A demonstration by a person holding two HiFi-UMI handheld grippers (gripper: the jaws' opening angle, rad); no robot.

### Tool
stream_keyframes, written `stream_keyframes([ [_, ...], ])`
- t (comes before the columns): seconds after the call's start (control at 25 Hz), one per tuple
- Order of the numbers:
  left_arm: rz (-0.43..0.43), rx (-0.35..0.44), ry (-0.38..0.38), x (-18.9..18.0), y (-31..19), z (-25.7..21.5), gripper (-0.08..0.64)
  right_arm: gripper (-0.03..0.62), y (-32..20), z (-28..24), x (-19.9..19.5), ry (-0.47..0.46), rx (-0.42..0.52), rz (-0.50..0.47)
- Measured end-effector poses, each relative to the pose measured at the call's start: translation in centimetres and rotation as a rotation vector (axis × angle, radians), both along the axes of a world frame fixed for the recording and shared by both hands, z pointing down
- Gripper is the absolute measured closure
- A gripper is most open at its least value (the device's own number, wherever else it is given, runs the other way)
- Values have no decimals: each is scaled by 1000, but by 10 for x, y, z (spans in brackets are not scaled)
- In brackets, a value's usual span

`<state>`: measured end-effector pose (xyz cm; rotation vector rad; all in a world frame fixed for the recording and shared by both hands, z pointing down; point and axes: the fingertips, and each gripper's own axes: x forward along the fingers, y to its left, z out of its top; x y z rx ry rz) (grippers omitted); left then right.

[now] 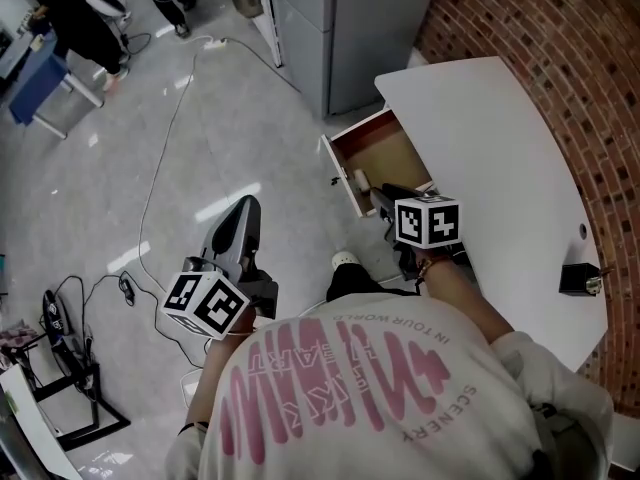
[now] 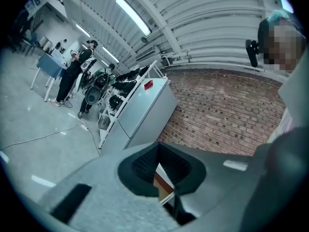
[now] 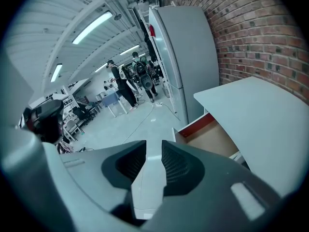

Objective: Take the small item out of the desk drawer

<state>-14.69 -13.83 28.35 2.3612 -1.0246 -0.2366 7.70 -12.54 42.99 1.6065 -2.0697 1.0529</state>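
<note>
The desk drawer (image 1: 385,153) stands pulled out from under the white desk (image 1: 500,158), its brown inside showing. A small whitish item (image 1: 358,180) lies just behind the drawer's front panel. My right gripper (image 1: 383,200) points down at the drawer's near end, close beside that item; in the right gripper view its jaws (image 3: 153,151) stand apart, open, with only floor seen between them and the drawer (image 3: 212,134) to the right. My left gripper (image 1: 243,216) hangs over the floor left of the drawer, pointing level, its fingertips together (image 2: 161,166) and holding nothing.
A grey metal cabinet (image 1: 350,28) stands just beyond the drawer, and a brick wall (image 1: 560,58) runs behind the desk. A small black object (image 1: 578,278) sits on the desk's right edge. Cables (image 1: 160,168) cross the floor; people (image 1: 70,18) stand far left.
</note>
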Motion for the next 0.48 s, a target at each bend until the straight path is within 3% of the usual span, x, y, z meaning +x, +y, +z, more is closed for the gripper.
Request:
stream_keyframes([
  [0.48,-90,-49,-15,16,-64,14,555,483,-83,23,18,-22,-66,-75],
])
